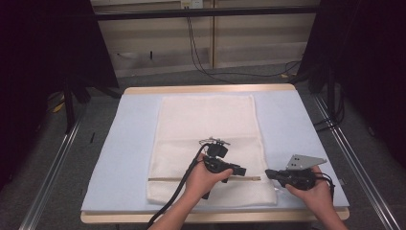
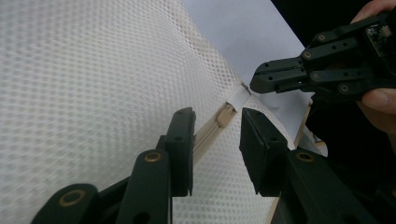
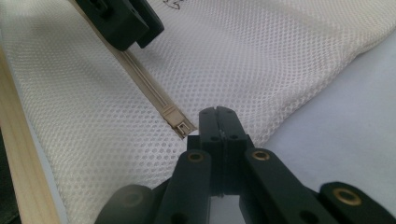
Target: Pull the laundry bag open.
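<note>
Both forearms come in from the bottom of the high view. The left hand (image 1: 203,178) holds the left gripper (image 1: 242,171) low and pointing to the right, its jaws apart with a clear gap. The right hand (image 1: 313,191) holds the right gripper (image 1: 269,174) pointing left, jaws pressed fully together. The tips of both grippers are near each other.

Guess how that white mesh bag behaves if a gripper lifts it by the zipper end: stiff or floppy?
Likely floppy: the mesh bag lies flat and thin on the table, so it should drape and sag. Probably light, being open netting. The zipper looks like the only firmer strip; the right gripper has its jaws shut beside its end, so the fabric may bunch toward any pull.
</note>
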`<act>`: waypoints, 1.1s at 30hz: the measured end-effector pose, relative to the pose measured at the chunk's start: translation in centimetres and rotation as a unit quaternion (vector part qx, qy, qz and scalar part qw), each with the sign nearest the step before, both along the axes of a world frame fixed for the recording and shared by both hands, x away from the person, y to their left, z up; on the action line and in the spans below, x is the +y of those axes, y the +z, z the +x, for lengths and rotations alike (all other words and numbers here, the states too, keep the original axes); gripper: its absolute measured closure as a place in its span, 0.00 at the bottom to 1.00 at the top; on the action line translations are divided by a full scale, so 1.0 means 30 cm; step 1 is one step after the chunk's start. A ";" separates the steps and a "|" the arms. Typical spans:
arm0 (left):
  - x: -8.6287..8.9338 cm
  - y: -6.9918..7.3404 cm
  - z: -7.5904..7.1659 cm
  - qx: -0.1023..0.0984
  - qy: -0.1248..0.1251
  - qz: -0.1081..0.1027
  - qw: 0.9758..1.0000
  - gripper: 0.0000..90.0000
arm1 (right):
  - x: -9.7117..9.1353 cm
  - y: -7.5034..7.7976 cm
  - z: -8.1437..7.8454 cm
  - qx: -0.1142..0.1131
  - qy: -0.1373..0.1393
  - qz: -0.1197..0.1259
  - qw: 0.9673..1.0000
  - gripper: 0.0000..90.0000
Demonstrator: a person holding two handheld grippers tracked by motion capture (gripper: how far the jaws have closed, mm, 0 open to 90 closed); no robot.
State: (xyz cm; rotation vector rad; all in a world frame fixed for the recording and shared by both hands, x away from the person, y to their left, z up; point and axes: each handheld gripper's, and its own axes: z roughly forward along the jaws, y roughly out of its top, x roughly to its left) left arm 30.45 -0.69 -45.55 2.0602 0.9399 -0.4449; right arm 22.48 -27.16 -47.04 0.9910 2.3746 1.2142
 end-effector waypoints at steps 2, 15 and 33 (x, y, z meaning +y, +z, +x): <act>-0.017 -0.011 0.001 0.001 -0.001 0.013 1.000 0.71 | -0.001 -0.002 -0.001 -0.001 0.000 -0.002 1.000 1.00; -0.093 -0.060 -0.005 0.043 0.001 0.033 0.999 0.76 | 0.011 -0.020 0.003 0.006 0.009 -0.016 1.000 1.00; -0.154 -0.091 -0.008 0.073 0.015 0.036 0.997 0.92 | 0.017 -0.047 0.011 0.024 0.008 -0.013 1.000 1.00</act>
